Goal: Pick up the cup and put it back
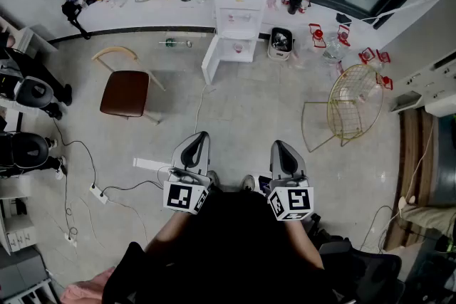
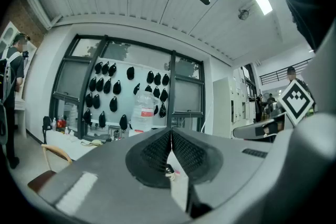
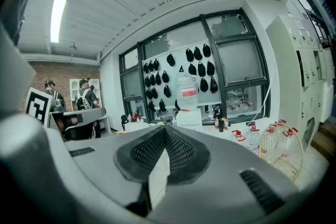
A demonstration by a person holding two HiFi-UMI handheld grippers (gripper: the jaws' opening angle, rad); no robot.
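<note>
From the head view, the person stands in the middle of a pale tiled floor (image 1: 235, 110) and holds the left gripper (image 1: 197, 139) and the right gripper (image 1: 281, 147) side by side at waist height, both pointing ahead. Neither carries anything. Well ahead of them stands a white water dispenser with a clear bottle on top (image 1: 235, 18), set against a long white tabletop (image 1: 142, 11) that runs under the windows and is cluttered with bottles and small items. I cannot pick out the cup for certain. A small pale thing (image 1: 237, 48) sits in the dispenser's recess and may be it, but it is too small to tell. A brown-seated chair with a light wooden frame (image 1: 125, 92) stands off to the left and a gold wire chair (image 1: 353, 107) to the right.

In the left gripper view, the jaws are together, pad against pad, with nothing between them. The dispenser shows beyond their tips, far off.

In the right gripper view, these jaws are also closed on nothing. The dispenser is straight ahead past them and the wire chair is low on the right.

By my reckoning the task has not begun. The approach, the pick-up and the putting back all remain to be done.
</note>
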